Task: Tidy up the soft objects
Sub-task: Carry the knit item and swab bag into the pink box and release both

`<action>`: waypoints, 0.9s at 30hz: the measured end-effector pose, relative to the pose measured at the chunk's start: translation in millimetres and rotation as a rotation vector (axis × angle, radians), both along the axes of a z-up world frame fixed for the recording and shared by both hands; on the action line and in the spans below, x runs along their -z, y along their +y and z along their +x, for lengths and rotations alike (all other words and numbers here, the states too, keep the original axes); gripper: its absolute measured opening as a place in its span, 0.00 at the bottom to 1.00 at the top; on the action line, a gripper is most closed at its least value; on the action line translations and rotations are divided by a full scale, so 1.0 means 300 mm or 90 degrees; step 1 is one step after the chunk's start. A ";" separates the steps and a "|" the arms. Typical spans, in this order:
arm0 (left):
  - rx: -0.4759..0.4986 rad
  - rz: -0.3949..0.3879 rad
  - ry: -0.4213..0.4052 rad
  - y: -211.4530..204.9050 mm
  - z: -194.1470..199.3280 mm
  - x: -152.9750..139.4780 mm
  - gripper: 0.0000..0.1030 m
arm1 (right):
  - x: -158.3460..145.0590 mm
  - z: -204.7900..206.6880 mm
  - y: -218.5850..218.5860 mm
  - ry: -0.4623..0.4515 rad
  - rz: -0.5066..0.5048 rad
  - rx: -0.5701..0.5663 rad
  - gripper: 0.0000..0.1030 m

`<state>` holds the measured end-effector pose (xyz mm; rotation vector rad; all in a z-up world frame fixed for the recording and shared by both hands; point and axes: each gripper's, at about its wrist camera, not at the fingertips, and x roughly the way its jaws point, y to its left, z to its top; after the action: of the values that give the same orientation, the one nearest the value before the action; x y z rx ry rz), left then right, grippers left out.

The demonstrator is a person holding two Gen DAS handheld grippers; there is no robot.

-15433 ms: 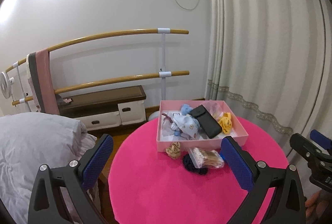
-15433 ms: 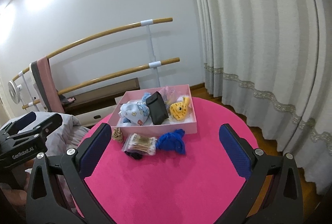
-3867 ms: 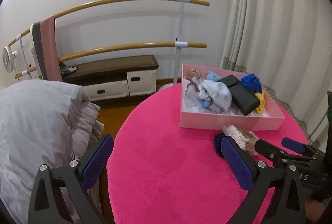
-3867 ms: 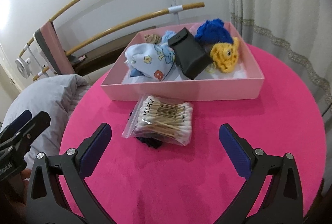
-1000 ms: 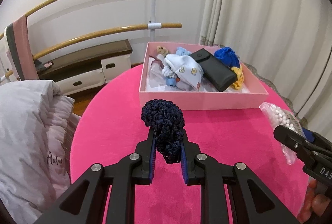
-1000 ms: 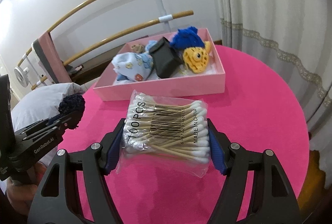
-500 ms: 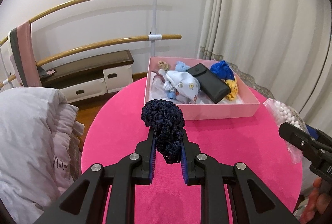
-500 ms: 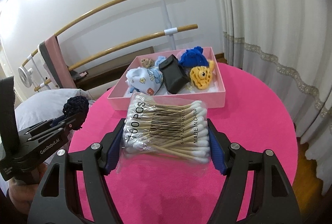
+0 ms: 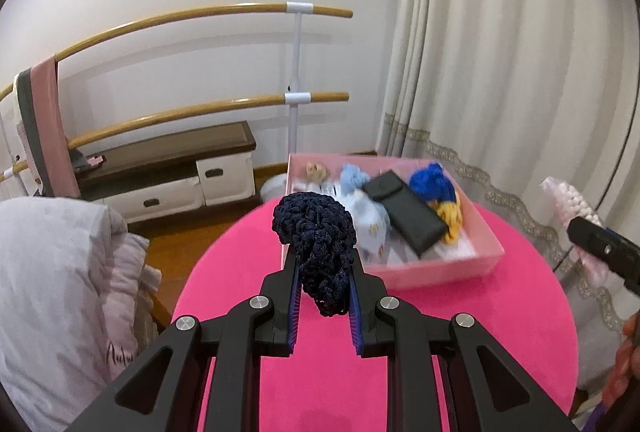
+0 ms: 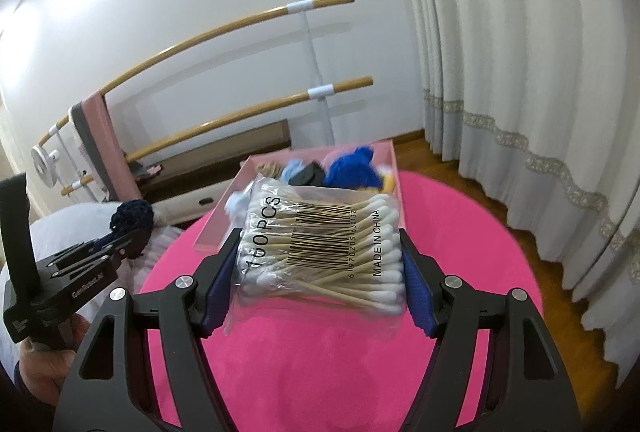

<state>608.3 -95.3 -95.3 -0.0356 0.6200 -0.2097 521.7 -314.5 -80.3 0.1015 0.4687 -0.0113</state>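
My left gripper (image 9: 323, 268) is shut on a dark navy crocheted scrunchie (image 9: 316, 232), held in the air above the pink round table (image 9: 460, 316). My right gripper (image 10: 316, 252) is shut on a clear bag of cotton swabs (image 10: 320, 252), also lifted off the table. Beyond both stands the pink box (image 9: 436, 270) with a black pouch (image 9: 404, 212), a blue knit piece (image 9: 432, 182), a yellow knit toy (image 9: 450, 218), a pale printed cloth (image 9: 372, 222) and a small tan scrunchie (image 9: 317, 171). The right view shows the left gripper (image 10: 124, 244) and scrunchie (image 10: 132, 218) at left.
A grey duvet (image 9: 52, 280) lies left of the table. Behind stand wooden ballet bars (image 9: 200, 108), a low dark bench with white drawers (image 9: 168, 176) and a pink-grey cloth (image 9: 40, 128) over the bar. Curtains (image 9: 500, 72) hang at right. A hand (image 10: 40, 364) holds the left gripper.
Both grippers have risen with their loads, so the table and pink box now sit lower and farther off in both views. Grips are unchanged.
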 end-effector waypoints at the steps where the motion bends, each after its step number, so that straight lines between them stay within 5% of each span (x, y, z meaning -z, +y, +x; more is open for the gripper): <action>1: 0.000 -0.002 -0.002 -0.002 0.028 -0.006 0.17 | -0.009 0.014 -0.010 -0.002 -0.001 0.002 0.66; 10: 0.008 -0.015 0.010 -0.029 0.311 0.033 0.17 | -0.031 0.239 -0.076 0.022 0.005 0.004 0.66; 23: 0.018 0.000 0.046 -0.136 0.634 0.211 0.17 | 0.116 0.502 -0.096 0.093 0.013 0.002 0.66; 27: 0.014 0.016 0.043 -0.166 0.696 0.261 0.27 | 0.168 0.557 -0.107 0.111 0.003 0.007 0.67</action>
<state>817.3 -145.2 -173.7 -0.0119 0.6899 -0.2226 688.8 -346.7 -130.8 0.1084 0.6419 -0.0300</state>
